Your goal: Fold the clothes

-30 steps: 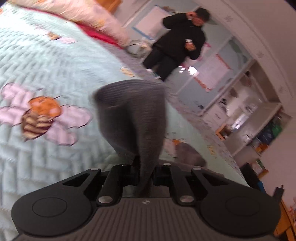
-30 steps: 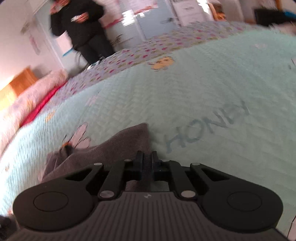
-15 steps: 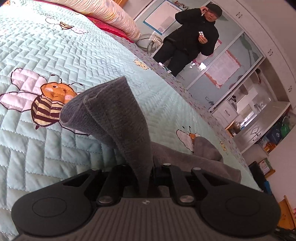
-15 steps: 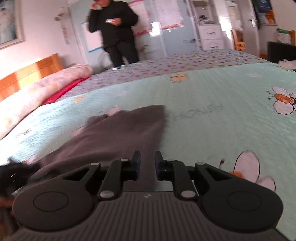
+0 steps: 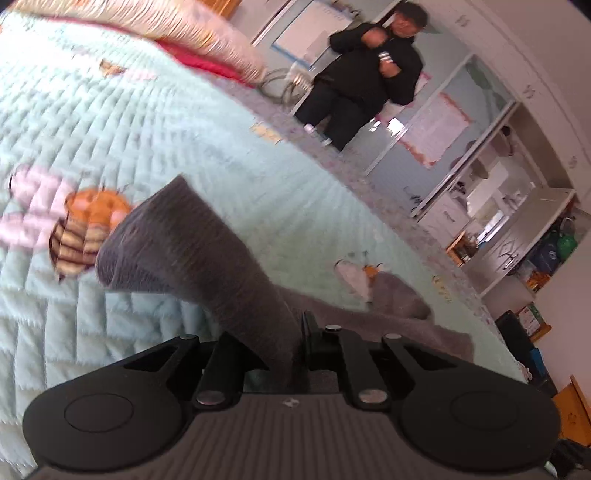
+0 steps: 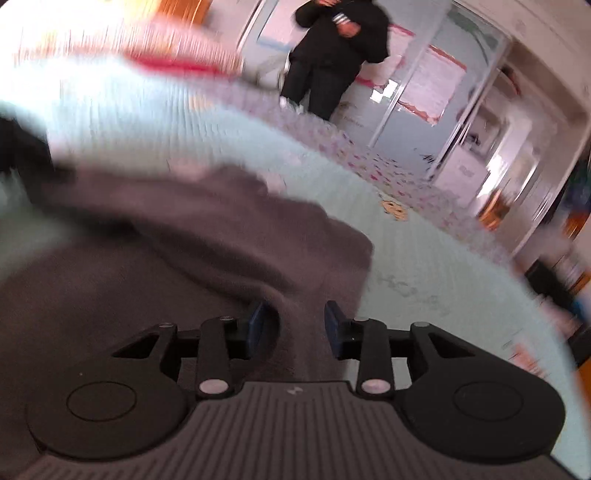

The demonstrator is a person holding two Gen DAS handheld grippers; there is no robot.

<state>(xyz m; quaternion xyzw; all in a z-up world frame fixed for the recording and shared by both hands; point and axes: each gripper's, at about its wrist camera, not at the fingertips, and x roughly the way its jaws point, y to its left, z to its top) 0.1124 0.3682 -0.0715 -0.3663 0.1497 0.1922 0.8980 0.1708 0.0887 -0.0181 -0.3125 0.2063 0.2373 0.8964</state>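
A grey knitted garment (image 5: 192, 254) rises in a fold from my left gripper (image 5: 297, 343), which is shut on its edge; the rest of the cloth trails to the right over the bed. In the right wrist view the same grey garment (image 6: 207, 236) lies spread on the mint quilt (image 6: 424, 269). My right gripper (image 6: 295, 325) hovers just above the cloth's near right part, open, its blue-padded fingers (image 6: 255, 325) apart with only loose fabric below them. That view is blurred by motion.
The bed's mint quilt (image 5: 155, 122) carries bee and flower prints. A pink bolster (image 5: 173, 33) lies at the headboard side. A person in black (image 5: 369, 81) stands beyond the bed's far edge, near cupboards and shelves (image 5: 517, 229).
My right gripper has opened and let go of the garment, which now lies spread beneath it. My left gripper keeps its hold and has swung, the lifted fold leaning left.
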